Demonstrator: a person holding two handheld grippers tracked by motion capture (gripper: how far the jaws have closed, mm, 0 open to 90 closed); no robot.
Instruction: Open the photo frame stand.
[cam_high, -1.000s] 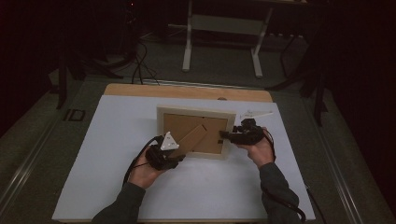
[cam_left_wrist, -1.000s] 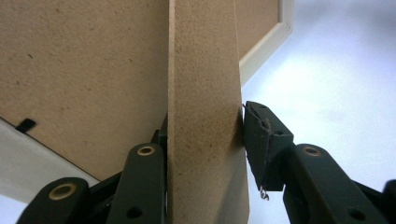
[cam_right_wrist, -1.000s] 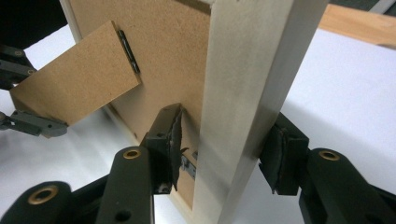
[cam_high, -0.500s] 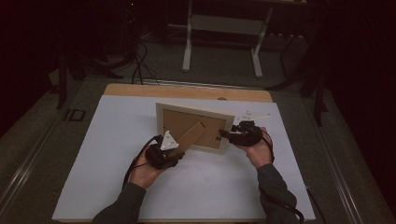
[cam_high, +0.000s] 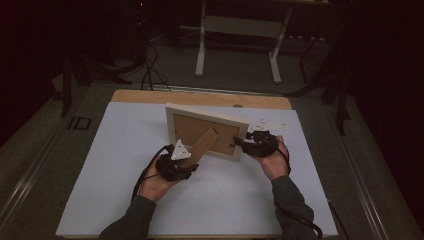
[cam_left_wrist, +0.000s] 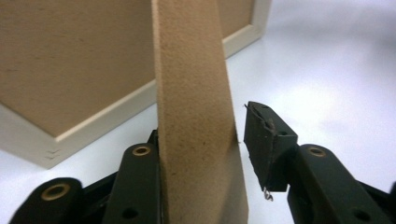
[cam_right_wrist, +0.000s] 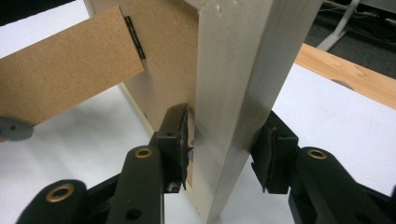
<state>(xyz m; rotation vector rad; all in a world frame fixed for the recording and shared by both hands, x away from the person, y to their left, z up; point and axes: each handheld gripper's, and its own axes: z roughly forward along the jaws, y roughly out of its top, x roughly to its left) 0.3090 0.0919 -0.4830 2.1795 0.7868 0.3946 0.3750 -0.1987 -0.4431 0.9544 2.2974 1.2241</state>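
Right gripper (cam_right_wrist: 219, 163) clamped on frame (cam_high: 206, 131) edge to keep it upright on table (cam_high: 100, 165), left gripper (cam_left_wrist: 201, 154) slack around strut (cam_left_wrist: 196, 116), jaws just widened, leaving strut free to brace.

The frame (cam_high: 206, 116) has a pale, smooth painted-wood rim and a matt brown fibreboard back; its stand (cam_left_wrist: 196, 116) is rough, grainy fibreboard. The bench (cam_high: 100, 165) is matt white.

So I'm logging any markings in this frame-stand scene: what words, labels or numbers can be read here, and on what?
"ID": pale sign on the dark floor left of the table.
No readable text on the picture frame, its stand leg or the grippers.
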